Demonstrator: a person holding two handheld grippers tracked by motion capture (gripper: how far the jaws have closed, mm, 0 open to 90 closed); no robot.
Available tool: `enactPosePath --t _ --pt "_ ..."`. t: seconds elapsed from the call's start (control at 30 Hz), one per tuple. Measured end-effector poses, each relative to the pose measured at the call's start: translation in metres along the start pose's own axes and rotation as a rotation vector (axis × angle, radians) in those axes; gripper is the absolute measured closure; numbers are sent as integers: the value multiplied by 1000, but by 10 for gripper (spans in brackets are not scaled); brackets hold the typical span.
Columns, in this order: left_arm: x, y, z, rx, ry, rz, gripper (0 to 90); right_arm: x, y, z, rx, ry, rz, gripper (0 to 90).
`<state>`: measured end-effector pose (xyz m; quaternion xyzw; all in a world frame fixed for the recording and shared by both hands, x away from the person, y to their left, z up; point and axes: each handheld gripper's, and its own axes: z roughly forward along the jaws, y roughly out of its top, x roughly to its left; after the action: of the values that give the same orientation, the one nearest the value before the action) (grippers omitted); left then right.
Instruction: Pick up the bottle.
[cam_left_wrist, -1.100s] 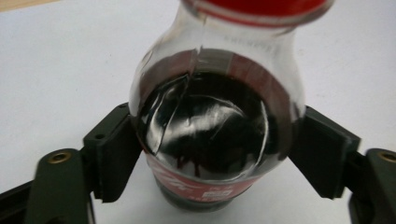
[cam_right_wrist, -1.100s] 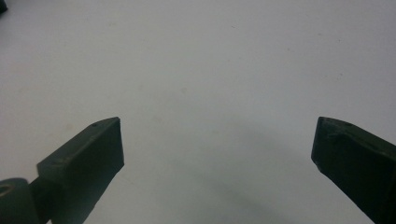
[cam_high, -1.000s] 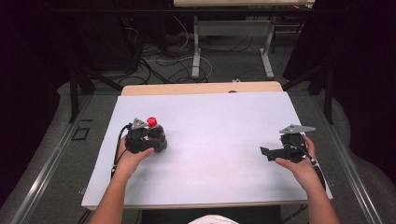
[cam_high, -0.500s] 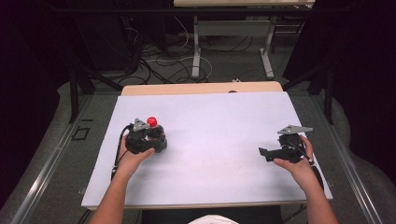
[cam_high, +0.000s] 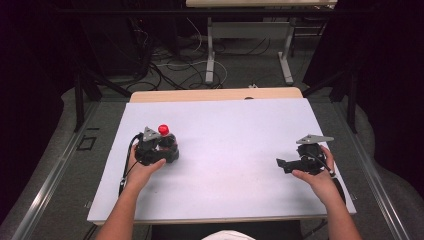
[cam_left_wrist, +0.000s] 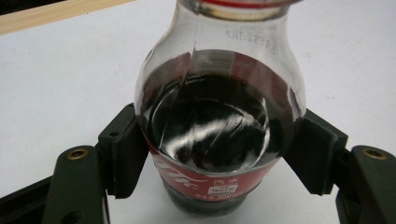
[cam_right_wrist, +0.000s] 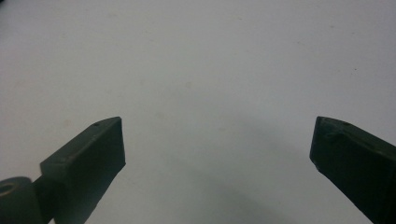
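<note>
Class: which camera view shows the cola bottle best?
The left gripper view: the cola bottle is close up, label readable, pads pressing both sides. The high view gives little beyond its red cap; the right gripper view faces bare table.

White table (cam_high: 240, 200), grey floor (cam_high: 240, 75) with cables (cam_high: 165, 65), dark surroundings

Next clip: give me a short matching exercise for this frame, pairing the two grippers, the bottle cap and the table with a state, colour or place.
Column one:
1. left gripper
2. right gripper
3. bottle cap
4. table

Column two:
a. red
b. jaws apart over bare table
c. white top
d. pads pressed on both sides of the cola bottle

Pairs: 1-d, 2-b, 3-a, 4-c
</note>
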<state>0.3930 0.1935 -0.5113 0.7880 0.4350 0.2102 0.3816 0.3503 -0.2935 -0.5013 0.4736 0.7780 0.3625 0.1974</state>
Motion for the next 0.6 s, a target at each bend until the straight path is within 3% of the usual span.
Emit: enactPosePath --t 0.3,0.6 --pt "-5 7 -6 0 -11 -2 301 1 0 1 -2 7 -3 45" --pt "-27 23 -17 18 -87 48 301 3 3 -2 -8 19 -13 65"
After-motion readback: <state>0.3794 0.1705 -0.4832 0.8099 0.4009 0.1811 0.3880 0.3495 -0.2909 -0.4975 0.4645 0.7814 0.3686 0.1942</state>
